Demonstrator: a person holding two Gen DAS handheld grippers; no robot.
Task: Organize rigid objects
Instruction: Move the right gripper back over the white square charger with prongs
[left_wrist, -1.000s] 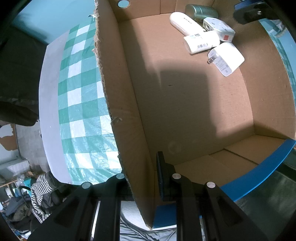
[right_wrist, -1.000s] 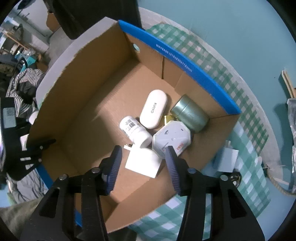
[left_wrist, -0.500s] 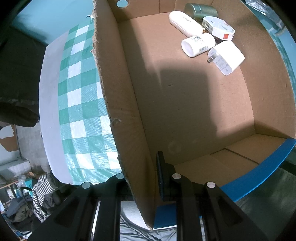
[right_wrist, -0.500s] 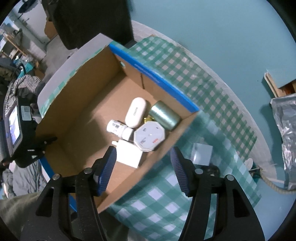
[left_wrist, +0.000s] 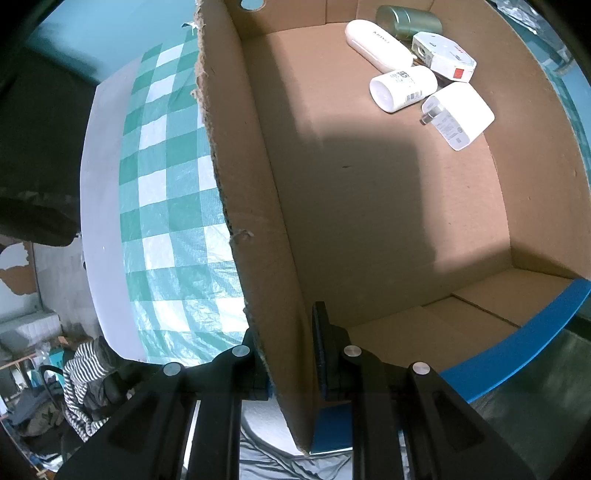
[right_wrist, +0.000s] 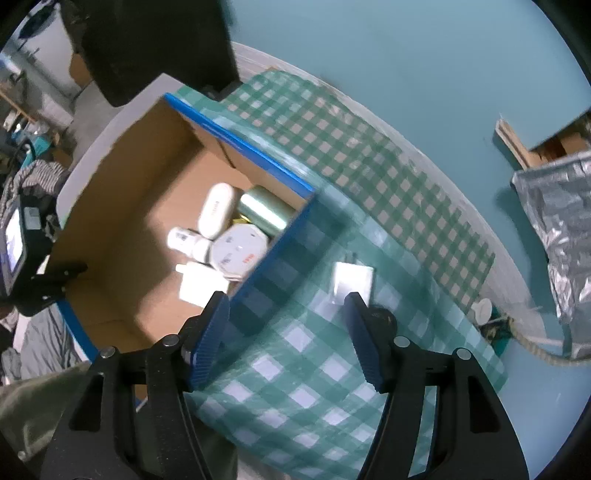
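Note:
My left gripper (left_wrist: 286, 350) is shut on the side wall of the cardboard box (left_wrist: 236, 155), one finger outside and one inside. In the box's far corner lie a white oval case (left_wrist: 376, 44), a green tin (left_wrist: 406, 18), an octagonal white box (left_wrist: 443, 55), a white bottle (left_wrist: 402, 86) and a white charger (left_wrist: 458, 114). My right gripper (right_wrist: 286, 306) hangs high over the box's blue edge (right_wrist: 273, 251), its jaws opening with nothing between them. Another white charger (right_wrist: 352, 282) lies on the checked cloth (right_wrist: 295, 387) just beyond the right finger.
A silver foil bag (right_wrist: 554, 221) and a rope (right_wrist: 535, 347) sit at the cloth's right end, with a small white cap (right_wrist: 482, 308) nearby. A dark bulky shape (right_wrist: 155, 48) stands behind the box. Striped clothing (left_wrist: 85, 373) lies on the floor to the left.
The right gripper rose and slid from above the box's contents toward the cloth, its jaws widening. The charger on the cloth now lies close to its right finger. The left gripper kept still.

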